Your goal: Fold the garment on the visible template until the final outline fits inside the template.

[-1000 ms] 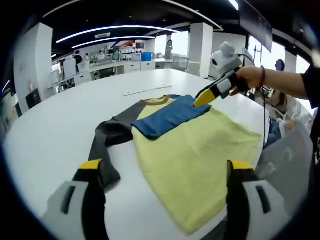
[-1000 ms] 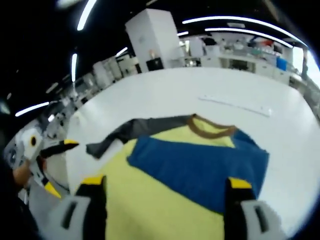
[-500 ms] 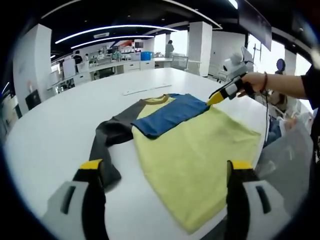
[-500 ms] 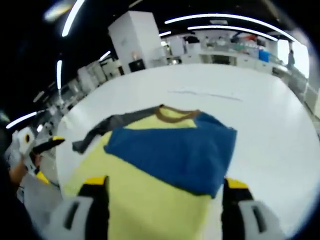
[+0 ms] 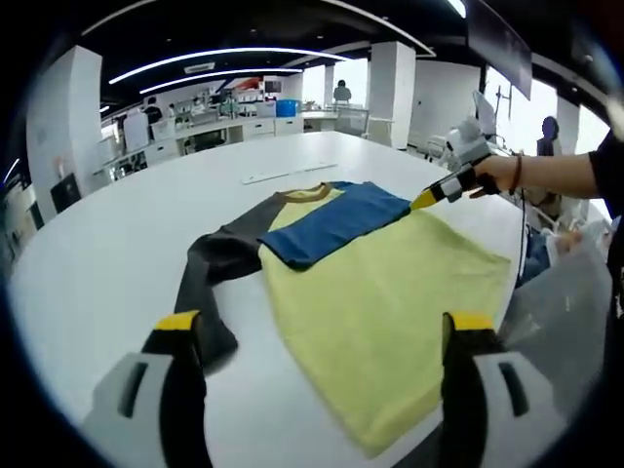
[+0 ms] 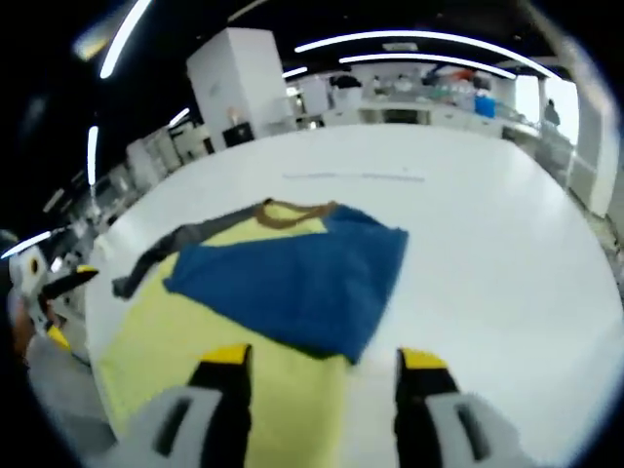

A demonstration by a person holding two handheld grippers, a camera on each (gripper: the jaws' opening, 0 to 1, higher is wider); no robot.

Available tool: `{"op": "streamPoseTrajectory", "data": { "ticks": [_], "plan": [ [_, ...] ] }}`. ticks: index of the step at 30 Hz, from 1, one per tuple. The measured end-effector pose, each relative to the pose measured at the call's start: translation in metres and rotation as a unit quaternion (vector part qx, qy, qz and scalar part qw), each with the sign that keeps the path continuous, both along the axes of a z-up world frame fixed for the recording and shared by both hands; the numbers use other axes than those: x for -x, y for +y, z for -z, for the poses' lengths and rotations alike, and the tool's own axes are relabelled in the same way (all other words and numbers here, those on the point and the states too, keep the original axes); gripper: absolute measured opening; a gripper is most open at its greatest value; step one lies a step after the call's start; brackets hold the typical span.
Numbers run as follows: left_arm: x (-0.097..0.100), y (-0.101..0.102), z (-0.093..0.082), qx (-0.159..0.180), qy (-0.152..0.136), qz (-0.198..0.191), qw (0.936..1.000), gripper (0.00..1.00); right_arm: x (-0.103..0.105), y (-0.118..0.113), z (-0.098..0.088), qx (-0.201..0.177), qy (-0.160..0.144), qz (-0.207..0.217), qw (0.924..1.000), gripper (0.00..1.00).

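Observation:
A yellow shirt (image 5: pixel 380 312) lies flat on the white table (image 5: pixel 97 263). Its blue sleeve (image 5: pixel 331 222) is folded across the chest, its grey sleeve (image 5: pixel 210 273) stretches out to the left, and a brown collar (image 5: pixel 304 194) points away. My left gripper (image 5: pixel 322 327) is open and hangs over the shirt's near hem, touching nothing. My right gripper (image 5: pixel 441 191), held in a hand, hovers just off the blue sleeve's right edge. In the right gripper view the shirt (image 6: pixel 185 341) and blue sleeve (image 6: pixel 292 278) lie ahead of the open right gripper (image 6: pixel 322 359). The left gripper (image 6: pixel 58 292) shows at the far left.
A thin pale strip (image 5: pixel 288 175) lies on the table beyond the collar, also visible as the strip (image 6: pixel 356 177). The table's edge (image 5: pixel 522 263) runs close along the shirt's right side, with a person's arm (image 5: pixel 565 171) above it. Desks and white columns stand far behind.
My right gripper has drawn back to the right, away from the blue sleeve's edge, and its jaws stand closer together. The blue sleeve stays folded. The left gripper has not moved.

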State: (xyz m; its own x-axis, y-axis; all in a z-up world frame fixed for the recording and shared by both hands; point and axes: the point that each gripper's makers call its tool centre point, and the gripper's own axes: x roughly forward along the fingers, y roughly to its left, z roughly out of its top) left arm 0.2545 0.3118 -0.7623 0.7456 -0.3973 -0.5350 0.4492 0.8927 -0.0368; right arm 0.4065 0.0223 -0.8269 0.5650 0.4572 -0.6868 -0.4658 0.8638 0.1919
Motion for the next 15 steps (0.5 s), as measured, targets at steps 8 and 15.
{"op": "streamPoseTrajectory", "data": {
  "ticks": [8,15],
  "plan": [
    [-0.002,0.006,0.001,-0.002,0.001,-0.011,0.9999,0.99,-0.006,-0.008,0.007,0.005,-0.011,0.015,0.9998,0.22],
    [-0.002,0.012,0.004,-0.004,0.004,-0.015,0.9999,0.99,-0.011,-0.008,0.012,0.009,-0.021,0.020,0.9995,0.09]
  ]
}}
